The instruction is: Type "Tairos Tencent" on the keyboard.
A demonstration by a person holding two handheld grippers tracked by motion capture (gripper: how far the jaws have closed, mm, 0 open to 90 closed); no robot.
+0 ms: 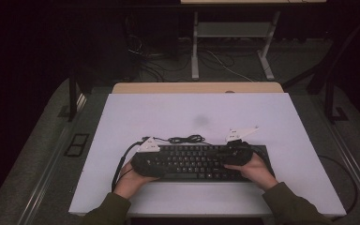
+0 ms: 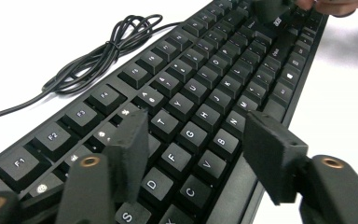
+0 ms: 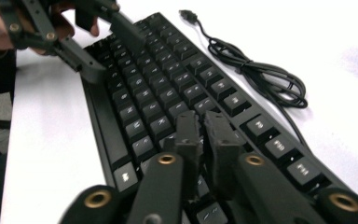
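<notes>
We hold 2 grippers over a black keyboard [image 1: 201, 161]. Our left gripper [image 2: 193, 140] gapes wide; our right gripper [image 3: 204, 128] sits nearly pinched together above the keys.

A white table [image 1: 168, 112] carries a black keyboard [image 1: 192, 161] near its near edge, its bundled cable [image 1: 186, 139] just beyond.
</notes>
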